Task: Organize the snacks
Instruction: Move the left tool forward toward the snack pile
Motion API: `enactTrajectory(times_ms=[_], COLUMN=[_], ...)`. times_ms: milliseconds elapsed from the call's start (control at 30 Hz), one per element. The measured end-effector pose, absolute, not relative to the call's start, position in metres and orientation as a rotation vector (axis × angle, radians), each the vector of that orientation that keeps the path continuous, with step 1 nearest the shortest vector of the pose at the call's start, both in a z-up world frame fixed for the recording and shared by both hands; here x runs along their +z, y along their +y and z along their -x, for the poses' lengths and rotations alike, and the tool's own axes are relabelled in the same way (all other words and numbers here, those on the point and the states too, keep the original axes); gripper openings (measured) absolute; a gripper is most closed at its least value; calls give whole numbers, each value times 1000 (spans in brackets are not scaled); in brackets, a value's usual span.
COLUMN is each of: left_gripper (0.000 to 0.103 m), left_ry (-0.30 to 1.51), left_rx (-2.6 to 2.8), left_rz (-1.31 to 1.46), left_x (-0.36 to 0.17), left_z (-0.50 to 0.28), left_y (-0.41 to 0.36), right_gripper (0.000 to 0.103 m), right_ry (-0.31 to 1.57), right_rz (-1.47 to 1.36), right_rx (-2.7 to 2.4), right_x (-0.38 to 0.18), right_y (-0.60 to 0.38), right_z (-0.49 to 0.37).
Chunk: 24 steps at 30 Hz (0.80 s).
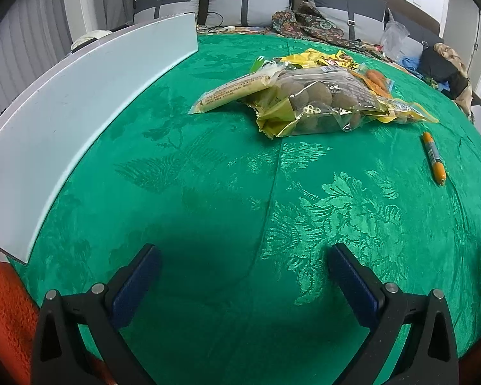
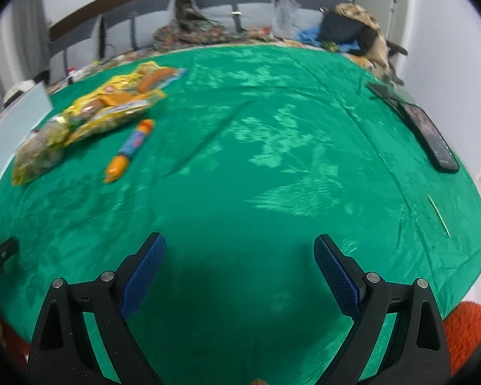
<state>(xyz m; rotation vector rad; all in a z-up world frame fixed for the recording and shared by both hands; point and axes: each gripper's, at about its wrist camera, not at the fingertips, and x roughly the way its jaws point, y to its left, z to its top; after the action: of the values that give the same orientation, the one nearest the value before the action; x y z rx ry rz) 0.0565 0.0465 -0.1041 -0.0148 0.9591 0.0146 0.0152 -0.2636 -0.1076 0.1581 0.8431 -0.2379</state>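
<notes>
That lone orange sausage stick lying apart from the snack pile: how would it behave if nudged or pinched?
The sausage stick is a slim cylinder, so a sideways nudge would probably roll it across the green cloth. Its glossy wrapper looks slippery, and it probably gives slightly when pinched.

A glossy green damask cloth [image 1: 208, 176] with a woven leaf pattern carries crinkled clear-plastic snack bags [image 1: 320, 102], a shiny film-wrapped sausage [image 1: 434, 158] and a smooth matt white board [image 1: 80, 112].
</notes>
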Motion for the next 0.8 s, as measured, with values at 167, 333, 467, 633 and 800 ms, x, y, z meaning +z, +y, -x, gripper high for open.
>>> enactTrajectory(times_ms=[167, 333, 467, 633, 800], left_gripper=[103, 103, 103, 103, 103], left_ry=[966, 964, 972, 985, 993], left_rx=[14, 10, 10, 10, 11], left_rz=[14, 13, 16, 15, 16], left_x=[-103, -103, -103, -102, -102], left_z=[-57, -58, -59, -62, -63], left_y=[46, 46, 47, 46, 46], right_gripper=[95, 95, 95, 97, 97], right_ry=[892, 888, 892, 871, 855], right_rz=[-136, -150, -143, -131, -135], right_rx=[-259, -241, -221, -192, -190], right_x=[-117, -116, -115, -117, -118], right_y=[-283, -293, -297, -301, -301], right_z=[-38, -49, -63, -77, -78])
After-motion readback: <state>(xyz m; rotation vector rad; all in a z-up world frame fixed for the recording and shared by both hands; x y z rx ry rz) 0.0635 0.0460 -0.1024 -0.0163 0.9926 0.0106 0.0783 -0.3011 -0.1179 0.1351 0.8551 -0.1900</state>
